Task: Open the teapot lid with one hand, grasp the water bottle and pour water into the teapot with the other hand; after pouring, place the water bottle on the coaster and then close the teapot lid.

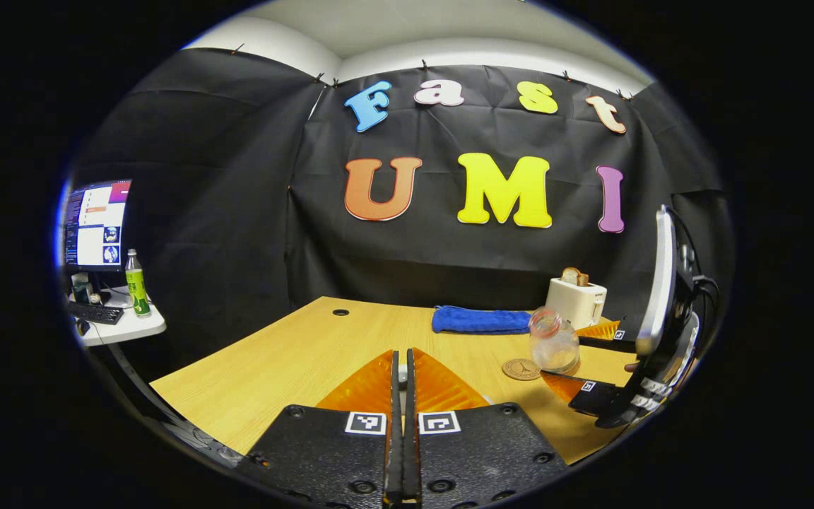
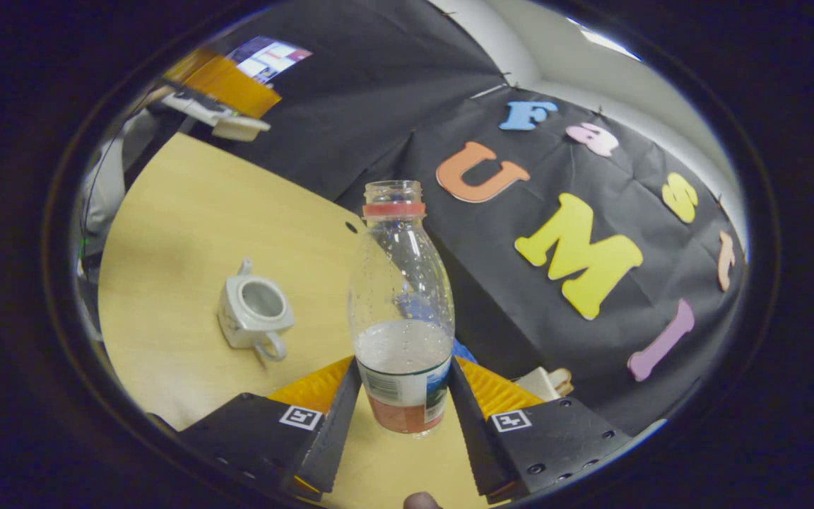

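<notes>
My right gripper (image 2: 403,367) is shut on the lower part of a clear water bottle (image 2: 401,297), which has no cap, a red neck ring and some water in the bottom. In the left gripper view the bottle (image 1: 554,345) hangs tilted just beside the round coaster (image 1: 521,369), held by the right gripper (image 1: 564,357). A white teapot (image 2: 251,311) stands on the table with its top open. My left gripper (image 1: 400,367) is shut. In the right gripper view the left gripper (image 2: 236,113) is raised at the far side with a pale lid (image 2: 241,129) in its fingers.
A blue towel (image 1: 481,319) lies at the back of the wooden table (image 1: 287,367), with a white toaster (image 1: 576,300) holding toast to its right. A side desk at the left carries a monitor (image 1: 96,225), a keyboard and a green bottle (image 1: 137,284).
</notes>
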Action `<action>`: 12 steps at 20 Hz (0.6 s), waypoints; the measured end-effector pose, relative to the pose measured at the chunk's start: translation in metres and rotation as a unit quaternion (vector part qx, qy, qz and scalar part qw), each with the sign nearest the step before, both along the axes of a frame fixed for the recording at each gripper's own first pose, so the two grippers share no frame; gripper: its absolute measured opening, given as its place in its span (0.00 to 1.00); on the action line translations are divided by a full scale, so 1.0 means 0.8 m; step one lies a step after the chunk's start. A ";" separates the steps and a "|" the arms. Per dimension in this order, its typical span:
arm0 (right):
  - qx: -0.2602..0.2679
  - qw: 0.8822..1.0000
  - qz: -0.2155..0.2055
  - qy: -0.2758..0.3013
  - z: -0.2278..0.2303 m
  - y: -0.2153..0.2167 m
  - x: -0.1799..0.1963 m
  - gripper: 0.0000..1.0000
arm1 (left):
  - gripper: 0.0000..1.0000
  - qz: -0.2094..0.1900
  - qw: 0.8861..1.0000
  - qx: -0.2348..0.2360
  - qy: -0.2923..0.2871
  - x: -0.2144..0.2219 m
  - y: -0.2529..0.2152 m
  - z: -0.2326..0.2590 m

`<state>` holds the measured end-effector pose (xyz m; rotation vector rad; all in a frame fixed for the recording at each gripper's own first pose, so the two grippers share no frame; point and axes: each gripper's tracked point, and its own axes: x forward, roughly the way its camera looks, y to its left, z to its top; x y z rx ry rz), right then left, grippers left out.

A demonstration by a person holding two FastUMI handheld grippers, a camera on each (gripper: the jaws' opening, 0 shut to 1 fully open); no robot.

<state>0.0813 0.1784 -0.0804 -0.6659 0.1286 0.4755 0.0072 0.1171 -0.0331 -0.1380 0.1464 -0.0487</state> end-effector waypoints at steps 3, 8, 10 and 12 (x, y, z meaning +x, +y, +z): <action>0.103 0.993 -0.022 0.044 0.023 -0.018 0.006 0.71 | 0.03 -0.007 1.000 0.006 0.001 0.000 -0.005 -0.002; 0.217 0.971 -0.049 0.087 0.048 -0.029 0.055 0.71 | 0.03 -0.010 1.000 0.009 0.000 0.001 -0.007 -0.002; 0.252 0.960 -0.057 0.112 0.042 -0.029 0.076 0.71 | 0.03 -0.007 1.000 0.007 0.002 0.002 -0.004 -0.003; 0.273 0.952 -0.059 0.127 0.033 -0.025 0.101 0.72 | 0.03 -0.005 1.000 0.007 0.005 -0.001 -0.001 -0.006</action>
